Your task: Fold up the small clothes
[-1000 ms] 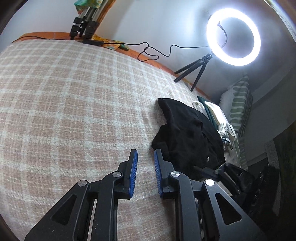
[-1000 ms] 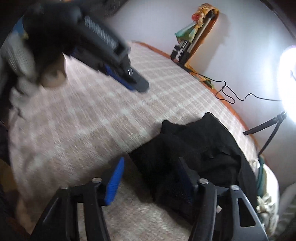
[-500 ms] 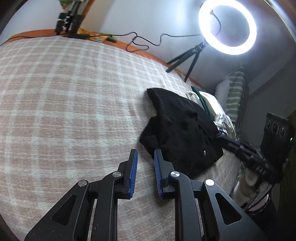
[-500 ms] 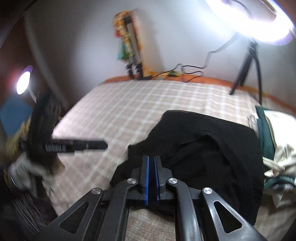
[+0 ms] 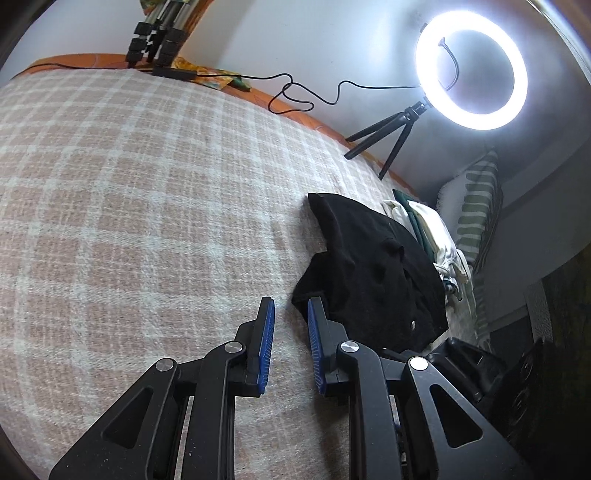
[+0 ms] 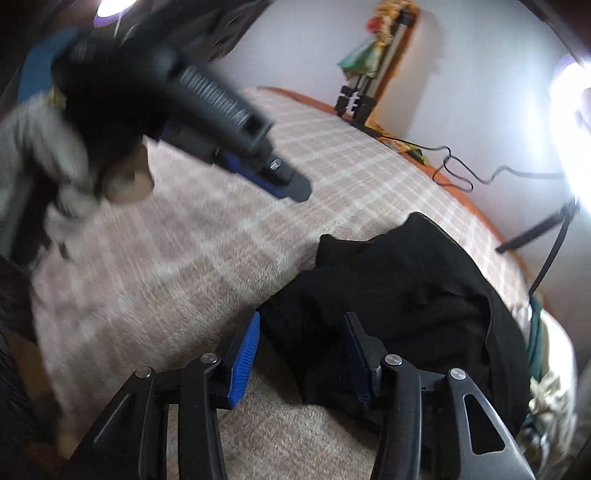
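A crumpled black garment (image 5: 373,273) lies on the checked pink-and-white blanket (image 5: 147,206); it also shows in the right wrist view (image 6: 399,291). My left gripper (image 5: 290,306) is open a little and empty, just above the blanket at the garment's near left corner. My right gripper (image 6: 303,325) is open wide, its jaws standing either side of the garment's near edge without closing on it. The left gripper also shows blurred in the right wrist view (image 6: 291,184), up left above the blanket.
A pile of white and green clothes (image 5: 432,229) lies beyond the black garment, with a striped pillow (image 5: 476,206) behind. A lit ring light on a small tripod (image 5: 469,70) and a second tripod (image 5: 155,33) stand at the bed's far edge, with a cable (image 5: 306,88) between.
My right gripper was shut half a second ago and is now open wide over the garment's near edge. My left gripper has swung back slightly; its opening is unchanged.
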A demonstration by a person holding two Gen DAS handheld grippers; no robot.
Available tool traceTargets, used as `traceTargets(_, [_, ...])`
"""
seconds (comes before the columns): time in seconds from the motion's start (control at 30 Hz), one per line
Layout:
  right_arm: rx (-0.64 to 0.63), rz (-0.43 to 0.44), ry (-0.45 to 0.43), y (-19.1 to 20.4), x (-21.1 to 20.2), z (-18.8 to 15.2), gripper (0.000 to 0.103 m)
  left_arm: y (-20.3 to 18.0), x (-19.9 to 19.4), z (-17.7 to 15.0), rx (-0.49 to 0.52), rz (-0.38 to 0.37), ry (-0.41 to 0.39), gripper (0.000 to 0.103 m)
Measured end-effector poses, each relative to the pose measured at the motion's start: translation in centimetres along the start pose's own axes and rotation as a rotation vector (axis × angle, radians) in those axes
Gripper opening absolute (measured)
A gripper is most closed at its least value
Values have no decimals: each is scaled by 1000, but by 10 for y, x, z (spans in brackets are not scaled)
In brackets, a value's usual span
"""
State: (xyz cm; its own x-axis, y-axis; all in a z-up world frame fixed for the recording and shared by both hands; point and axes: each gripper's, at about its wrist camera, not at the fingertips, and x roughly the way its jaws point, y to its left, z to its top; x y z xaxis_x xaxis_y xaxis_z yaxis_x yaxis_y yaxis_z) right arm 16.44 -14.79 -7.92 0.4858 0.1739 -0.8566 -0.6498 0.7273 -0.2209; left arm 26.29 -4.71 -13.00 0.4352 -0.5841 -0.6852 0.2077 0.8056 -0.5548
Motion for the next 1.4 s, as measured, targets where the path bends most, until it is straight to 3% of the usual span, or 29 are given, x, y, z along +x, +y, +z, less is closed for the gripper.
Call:
traceTargets(0.1, [-67, -77, 8, 12, 6, 0, 48, 1, -1, 0, -2, 0, 2, 17])
traceTargets(0.17, [-79, -104, 20, 12, 8, 0, 39, 1, -2, 0, 1, 1, 1, 17])
traceTargets(0.2, [-58, -92, 24, 7, 8, -1, 21, 1, -2, 0, 1, -2, 0, 17])
traceTargets(0.23, [-33, -72, 24, 1, 7, -1, 15, 0, -3, -1, 3, -5, 1, 17])
traceTargets(0.33, [93, 15, -10, -27, -5, -1, 7, -3, -3, -2, 18, -14, 4, 17])
traceTargets(0.57, [463, 168, -117, -111, -34, -13, 4, -15, 9, -4, 51, -41, 33, 17])
traceTargets(0.7, [573, 164, -162, -137, -47, -17, 4, -27, 20, -6, 90, -56, 57, 17])
traceTargets(0.77, [609, 151, -185, -145, -53, -19, 4, -34, 26, -7, 120, -44, 72, 21])
traceTargets(0.83, [625, 133, -199, -148, -58, -20, 4, -38, 30, -6, 144, -14, 74, 35])
traceTargets(1.07, [673, 78, -236, -161, -73, -25, 4, -33, 45, 1, 119, 106, 78, 45])
traceTargets(1.17, [683, 75, -240, -163, -76, -27, 4, -30, 48, 2, 89, 81, 63, 45])
traceTargets(1.27, [670, 71, -241, -162, -75, -24, 4, -39, 55, 1, 131, 43, 58, 40])
traceTargets(1.33, [663, 72, -245, -160, -75, -23, 4, -45, 59, 0, 152, 8, 60, 10])
traceTargets(1.4, [653, 71, -247, -158, -75, -21, 4, -51, 59, -1, 161, -21, 43, 6])
